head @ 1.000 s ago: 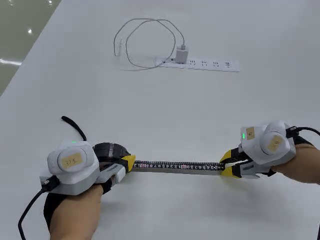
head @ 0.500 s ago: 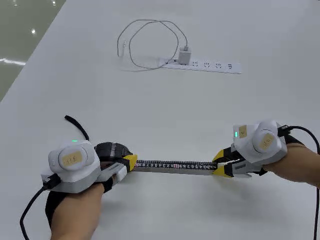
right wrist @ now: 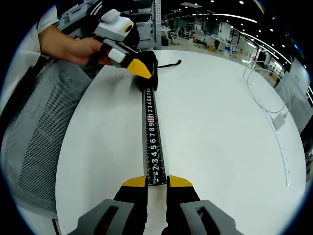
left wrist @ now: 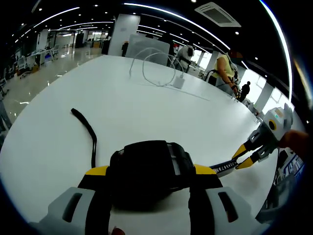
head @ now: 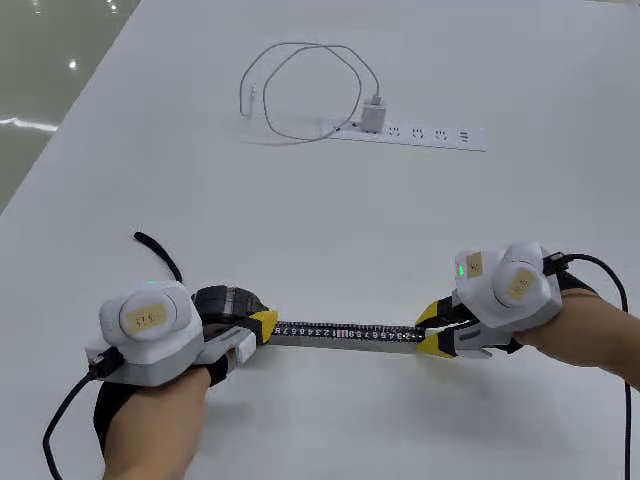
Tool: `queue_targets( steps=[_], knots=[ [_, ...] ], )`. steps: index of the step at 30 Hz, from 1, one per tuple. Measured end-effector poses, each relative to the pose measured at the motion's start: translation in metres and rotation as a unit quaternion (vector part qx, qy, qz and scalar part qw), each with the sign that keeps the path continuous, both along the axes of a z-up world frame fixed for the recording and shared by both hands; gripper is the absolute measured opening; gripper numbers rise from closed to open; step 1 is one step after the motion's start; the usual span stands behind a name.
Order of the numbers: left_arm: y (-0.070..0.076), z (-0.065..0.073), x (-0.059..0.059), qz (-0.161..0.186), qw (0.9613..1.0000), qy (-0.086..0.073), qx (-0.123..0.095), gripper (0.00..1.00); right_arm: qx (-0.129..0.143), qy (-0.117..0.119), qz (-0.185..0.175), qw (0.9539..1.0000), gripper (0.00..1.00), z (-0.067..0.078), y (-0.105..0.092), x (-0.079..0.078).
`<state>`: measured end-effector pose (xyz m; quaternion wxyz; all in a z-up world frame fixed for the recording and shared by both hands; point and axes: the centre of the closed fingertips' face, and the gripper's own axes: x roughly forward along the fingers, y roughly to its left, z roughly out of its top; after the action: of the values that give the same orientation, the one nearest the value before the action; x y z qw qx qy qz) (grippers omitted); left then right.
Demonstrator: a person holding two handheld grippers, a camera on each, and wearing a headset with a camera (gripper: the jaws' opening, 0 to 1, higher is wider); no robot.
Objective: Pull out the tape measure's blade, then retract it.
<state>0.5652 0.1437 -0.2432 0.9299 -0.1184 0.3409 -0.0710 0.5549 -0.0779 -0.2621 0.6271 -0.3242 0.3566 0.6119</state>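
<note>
The tape measure (head: 228, 303), a black case, sits at the near left of the white table (head: 330, 220), clamped between the yellow-tipped jaws of the left hand-held gripper (head: 243, 318); the left gripper view shows one jaw pressed against each side of the case. The blade (head: 345, 331) is drawn out of the case and runs to the right in a straight, level line low over the table; whether it touches the surface cannot be told. Its printed scale faces up, and the right gripper view shows the lowest numbers at the free end. That end is pinched between the closed jaws of the right hand-held gripper (head: 430, 329), which points back along the blade toward the case. A black wrist strap (head: 155, 253) trails from the case and lies slack on the table to the left, behind the left hand-held gripper. Each hand-held gripper is held in a person's hand, with a dark cable leading off it. Well apart, at the far side of the table, lies a white power strip (head: 415, 133) with a white charger (head: 374, 113) plugged into its left end; the charger's white cable (head: 300, 90) lies in loose loops beside it.
</note>
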Motion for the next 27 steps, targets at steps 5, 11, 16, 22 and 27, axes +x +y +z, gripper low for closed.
queue_targets(
  steps=[5,11,16,22,27],
  knots=[
    [0.000,0.000,0.000,0.001,1.0000,0.000,-0.004,0.60,0.004,0.002,-0.001,1.0000,0.10,0.001,0.006,0.000],
    [0.000,0.000,0.000,0.001,1.0000,0.000,-0.006,0.60,0.009,0.004,-0.003,0.9999,0.10,0.001,0.011,-0.001],
    [0.000,0.000,0.000,0.001,1.0000,-0.001,-0.007,0.60,0.014,0.007,-0.004,0.9999,0.10,0.000,0.017,0.001],
    [0.000,0.000,0.000,0.001,1.0000,-0.001,-0.010,0.60,0.019,0.008,-0.002,0.9998,0.10,0.000,0.027,-0.001],
    [0.001,0.000,0.000,0.002,0.9999,-0.001,-0.011,0.60,0.023,0.009,0.000,0.9997,0.10,0.000,0.035,0.000]
  ],
)
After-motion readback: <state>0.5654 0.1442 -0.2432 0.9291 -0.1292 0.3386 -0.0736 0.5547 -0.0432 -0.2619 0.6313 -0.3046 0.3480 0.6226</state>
